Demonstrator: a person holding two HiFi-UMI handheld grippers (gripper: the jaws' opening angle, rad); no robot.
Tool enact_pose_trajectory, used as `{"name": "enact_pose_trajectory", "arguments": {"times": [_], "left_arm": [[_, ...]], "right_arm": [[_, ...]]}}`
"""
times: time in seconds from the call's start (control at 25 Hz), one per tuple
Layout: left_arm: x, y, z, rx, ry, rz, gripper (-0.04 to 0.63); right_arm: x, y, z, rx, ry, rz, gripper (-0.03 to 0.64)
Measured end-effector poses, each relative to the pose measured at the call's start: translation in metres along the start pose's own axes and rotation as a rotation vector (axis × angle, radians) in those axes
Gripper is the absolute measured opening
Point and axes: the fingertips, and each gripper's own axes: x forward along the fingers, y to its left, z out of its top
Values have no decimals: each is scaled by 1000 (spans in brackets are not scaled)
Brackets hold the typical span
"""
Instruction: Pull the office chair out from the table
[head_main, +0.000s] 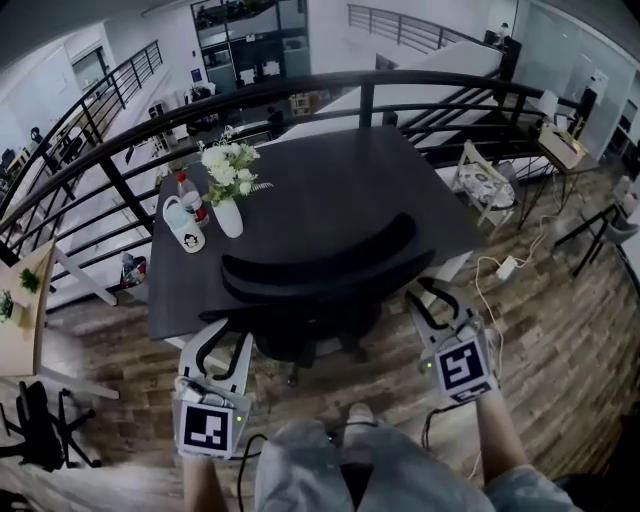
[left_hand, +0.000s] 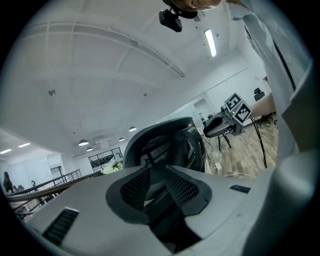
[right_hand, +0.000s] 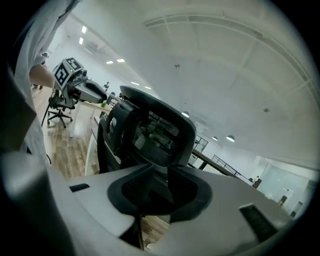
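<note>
Black mesh and dark plastic form the office chair (head_main: 320, 268), which stands pushed in at the near edge of the dark surface (head_main: 340, 185). Its curved backrest lies right along that edge and its seat seems to reach partly under it. From this I judge that the pulling has not begun: the chair is in its parked place and nothing holds it.

On each side of the backrest there is one tool. The left hand-held gripper (head_main: 222, 338) is just beside the chair's left side, and the right hand-held gripper (head_main: 428, 300) is near its right side. From the head view I cannot tell if either one touches the frame. In the left gripper view the jaws stand narrowly apart with nothing between them, and the backrest rises just beyond the gap. The right gripper view shows the same: a narrow gap, empty, with the backrest ahead of it. So both tools are only lined up with the chair, and neither has closed on it.

What is left is nearly the whole task: to bring the jaws onto a firm part of the backrest or frame, close them, and draw the chair back over the wooden floor (head_main: 560, 340) toward the person.

Farther out, a white vase of flowers (head_main: 228, 190) and a white mug (head_main: 186, 232) stand near the surface's left edge, well apart from the chair. A white cable (head_main: 490, 300) lies on the floor to the right.
</note>
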Motion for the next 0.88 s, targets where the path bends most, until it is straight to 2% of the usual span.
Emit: {"name": "enact_pose_trajectory", "arguments": {"times": [0.04, 0.12, 0.28, 0.44, 0.6, 0.72, 0.88], "left_arm": [[2, -2, -4, 32, 26, -9, 101], [5, -4, -12, 92, 82, -23, 130], [11, -5, -28, 216, 166, -53, 187], [17, -3, -45, 358, 258, -92, 187], [19, -4, -59, 440, 356, -148, 188], [22, -3, -72, 496, 430, -187, 213], [27, 3, -88, 576, 520, -213, 227]], "right_arm": [[5, 0, -3, -18, 8, 33, 103], [13, 1, -7, -60, 24, 99, 180], [29, -2, -19, -216, 60, 166, 235], [42, -1, -29, -376, 106, 273, 235], [54, -8, -45, -505, 168, 316, 229], [61, -9, -56, -595, 203, 359, 229], [69, -7, -64, -675, 234, 399, 229]]}}
